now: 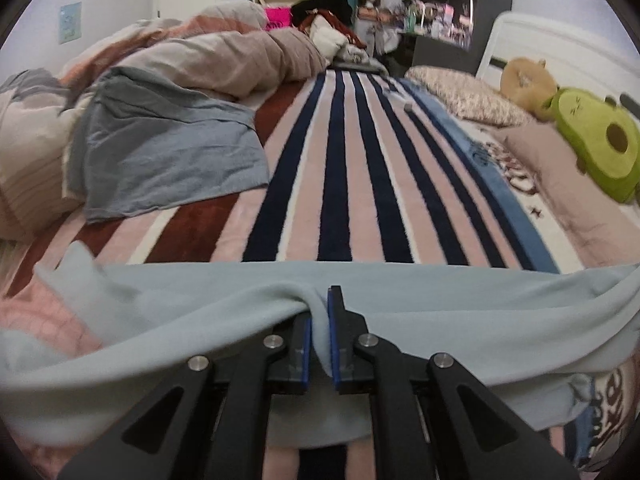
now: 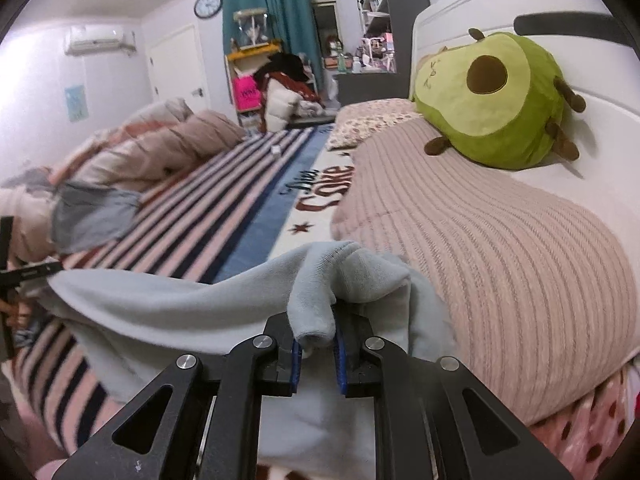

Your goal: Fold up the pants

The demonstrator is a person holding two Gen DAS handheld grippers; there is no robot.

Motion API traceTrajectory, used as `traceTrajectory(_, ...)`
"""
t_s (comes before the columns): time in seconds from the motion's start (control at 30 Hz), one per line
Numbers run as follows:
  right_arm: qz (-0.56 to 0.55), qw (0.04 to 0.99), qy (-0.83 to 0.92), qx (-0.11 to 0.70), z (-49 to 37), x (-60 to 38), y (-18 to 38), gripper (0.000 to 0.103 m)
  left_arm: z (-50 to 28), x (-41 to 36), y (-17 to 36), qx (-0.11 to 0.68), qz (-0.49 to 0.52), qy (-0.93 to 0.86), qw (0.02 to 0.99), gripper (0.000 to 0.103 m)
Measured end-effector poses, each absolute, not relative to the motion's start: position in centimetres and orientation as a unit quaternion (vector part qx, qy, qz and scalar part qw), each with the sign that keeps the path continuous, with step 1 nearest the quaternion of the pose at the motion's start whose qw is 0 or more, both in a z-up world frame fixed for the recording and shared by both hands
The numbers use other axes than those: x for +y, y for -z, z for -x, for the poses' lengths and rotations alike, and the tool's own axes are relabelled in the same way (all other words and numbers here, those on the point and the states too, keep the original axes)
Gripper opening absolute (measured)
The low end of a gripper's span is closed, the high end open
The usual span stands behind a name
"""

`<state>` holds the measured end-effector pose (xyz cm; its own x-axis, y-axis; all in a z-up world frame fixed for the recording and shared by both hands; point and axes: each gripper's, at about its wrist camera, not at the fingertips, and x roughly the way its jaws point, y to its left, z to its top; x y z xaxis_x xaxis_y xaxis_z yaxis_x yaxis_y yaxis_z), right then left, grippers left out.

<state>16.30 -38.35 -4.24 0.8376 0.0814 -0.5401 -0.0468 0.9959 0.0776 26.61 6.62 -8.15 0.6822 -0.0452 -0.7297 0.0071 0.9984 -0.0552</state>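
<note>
A pair of pale blue-grey fleece pants (image 1: 400, 300) hangs stretched between two hand-held grippers above the near edge of a bed covered by a pink, navy and maroon striped blanket (image 1: 360, 184). The left gripper (image 1: 320, 320) is clamped on a pinch of the fabric edge; the right gripper (image 2: 316, 332) is clamped on a bunched fold. This looks like the carrying or spreading step. Next, the cloth likely needs laying flat on the blanket's open middle, clear of the grey-blue garment (image 1: 168, 160) toward the left edge.
</note>
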Motion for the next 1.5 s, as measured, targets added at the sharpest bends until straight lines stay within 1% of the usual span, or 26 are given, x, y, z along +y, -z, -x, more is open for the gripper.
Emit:
traceTrajectory(0.07,-0.021,0.957,-0.021,0.289,-17.2,-38.2,4.5,0.009,-27.7,6.4,8.7,0.409,0.018,0.013,0.912,0.010)
traceTrajectory(0.1,-0.024,0.956,-0.022,0.290,-17.4,-38.3,4.6,0.016,-28.1,6.3,8.9,0.415,0.019,0.017,0.909,0.017)
traceTrajectory(0.13,-0.032,0.956,-0.025,0.289,-17.6,-38.4,4.6,0.020,-28.4,6.3,9.0,0.417,0.028,0.030,0.908,0.031)
traceTrajectory(0.17,-0.041,0.956,-0.031,0.288,-17.6,-38.5,4.5,0.029,-28.4,6.3,8.8,0.414,0.041,0.050,0.908,0.041)
traceTrajectory(0.2,-0.049,0.956,-0.036,0.286,-17.6,-38.6,4.4,0.035,-28.2,6.4,8.5,0.408,0.049,0.063,0.909,0.057)
traceTrajectory(0.23,-0.059,0.956,-0.044,0.285,-17.6,-38.7,4.2,0.036,-27.9,6.5,8.0,0.396,0.054,0.071,0.914,0.061)
traceTrajectory(0.33,-0.064,0.957,-0.050,0.277,-17.2,-38.4,3.6,0.047,-26.6,6.1,6.2,0.373,0.038,0.074,0.924,0.061)
traceTrajectory(0.37,-0.066,0.958,-0.056,0.272,-16.7,-38.2,3.3,0.054,-26.4,6.2,5.7,0.366,0.036,0.073,0.927,0.062)
traceTrajectory(0.4,-0.068,0.959,-0.062,0.270,-16.5,-38.1,3.2,0.058,-26.0,6.4,5.1,0.359,0.033,0.067,0.930,0.065)
traceTrajectory(0.5,-0.062,0.958,-0.093,0.264,-15.2,-36.9,2.4,0.058,-25.0,6.8,4.1,0.357,0.015,0.049,0.933,0.066)
traceTrajectory(0.6,-0.041,0.955,-0.132,0.264,-13.9,-34.6,1.8,0.058,-23.5,6.6,4.2,0.371,0.003,0.065,0.926,0.066)
traceTrajectory(0.73,-0.022,0.934,-0.212,0.287,-13.7,-31.0,2.5,0.058,-21.5,5.1,5.9,0.395,-0.030,0.107,0.912,0.066)
traceTrajectory(0.87,0.007,0.901,-0.278,0.334,-14.6,-26.5,5.1,0.057,-20.6,3.7,8.5,0.429,-0.041,0.145,0.891,0.066)
traceTrajectory(0.93,0.018,0.887,-0.292,0.358,-15.6,-24.8,6.7,0.056,-20.5,3.0,9.7,0.437,-0.064,0.140,0.886,0.066)
traceTrajectory(1.0,0.025,0.876,-0.299,0.378,-16.7,-23.6,8.1,0.051,-20.8,2.7,10.5,0.441,-0.073,0.139,0.884,0.066)
traceTrajectory(1.1,0.043,0.864,-0.299,0.403,-18.0,-22.5,10.1,0.051,-21.4,2.7,11.4,0.441,-0.087,0.121,0.885,0.066)
traceTrajectory(1.17,0.052,0.859,-0.293,0.415,-19.0,-22.1,11.2,0.050,-22.1,3.1,11.8,0.444,-0.080,0.120,0.884,0.066)
traceTrajectory(1.27,0.061,0.855,-0.292,0.424,-20.1,-21.6,12.3,0.050,-22.7,3.5,12.3,0.441,-0.090,0.107,0.886,0.066)
traceTrajectory(1.3,0.070,0.858,-0.284,0.422,-20.3,-21.5,12.4,0.045,-23.0,3.6,12.5,0.439,-0.095,0.102,0.887,0.065)
traceTrajectory(1.37,0.092,0.867,-0.266,0.411,-20.5,-20.9,12.4,0.042,-23.4,3.8,12.6,0.436,-0.095,0.099,0.889,0.065)
traceTrajectory(1.4,0.101,0.872,-0.256,0.405,-20.7,-20.7,12.3,0.038,-23.6,3.8,12.6,0.433,-0.096,0.097,0.891,0.065)
traceTrajectory(1.43,0.110,0.875,-0.245,0.402,-21.0,-20.5,12.3,0.032,-23.7,3.9,12.6,0.428,-0.099,0.094,0.893,0.059)
traceTrajectory(1.47,0.119,0.877,-0.236,0.401,-21.4,-20.5,12.3,0.016,-23.9,3.9,12.5,0.425,-0.102,0.091,0.895,0.054)
traceTrajectory(1.5,0.124,0.877,-0.234,0.401,-21.6,-20.4,12.2,0.008,-24.0,4.0,12.4,0.423,-0.101,0.089,0.896,0.041)
